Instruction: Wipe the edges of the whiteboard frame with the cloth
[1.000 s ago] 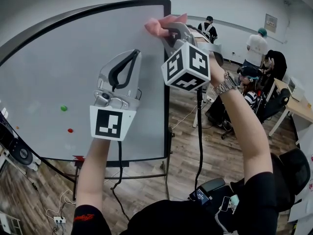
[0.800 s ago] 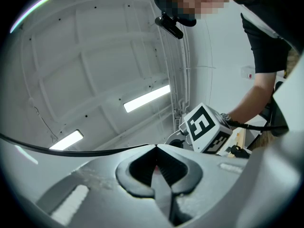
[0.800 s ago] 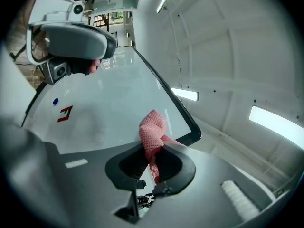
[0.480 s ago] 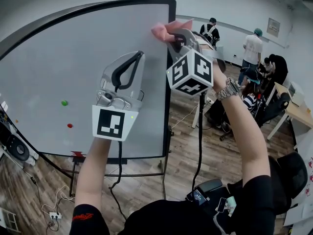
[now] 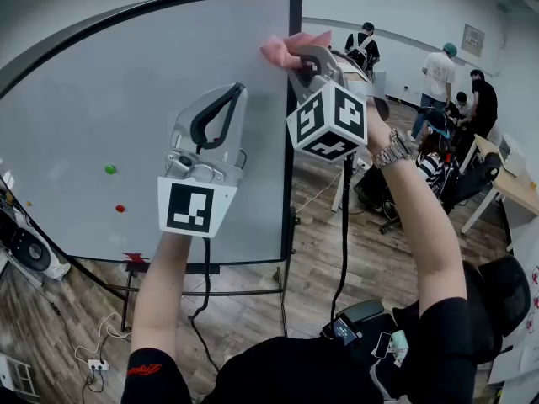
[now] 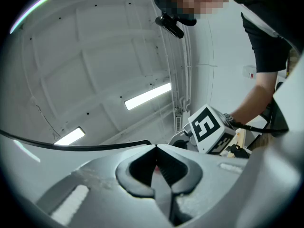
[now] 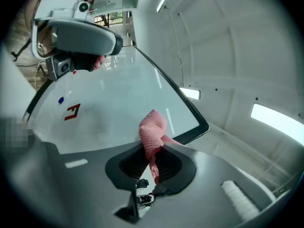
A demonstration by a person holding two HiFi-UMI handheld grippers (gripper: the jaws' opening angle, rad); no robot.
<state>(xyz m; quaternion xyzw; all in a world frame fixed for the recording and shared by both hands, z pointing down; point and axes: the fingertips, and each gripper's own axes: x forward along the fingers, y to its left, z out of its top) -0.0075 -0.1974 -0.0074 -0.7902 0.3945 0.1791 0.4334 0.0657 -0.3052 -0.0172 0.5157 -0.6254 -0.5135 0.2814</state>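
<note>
The right tongs [image 5: 298, 61] are clamped on the pink cloth [image 5: 290, 47], whose bunched end sticks out past their tips; in the right gripper view the cloth [image 7: 153, 132] stands pinched between the two dark pads, with the board's black corner just beyond it. The cloth sits against the whiteboard frame [image 5: 289, 209] on its right upright, a little below the top right corner; whether it presses on the black edge or only on the white face beside it cannot be told. The left tongs [image 5: 236, 91] are raised in front of the whiteboard [image 5: 101, 99], closed on nothing; the left gripper view shows their pads meeting, empty. Judged from this, the wiping is at the upper part of the right edge; no edge looks visibly cleaner or dirtier than another, so what is finished cannot be read; the long run down the right side, the bottom rail and the left side appear to remain.
</note>
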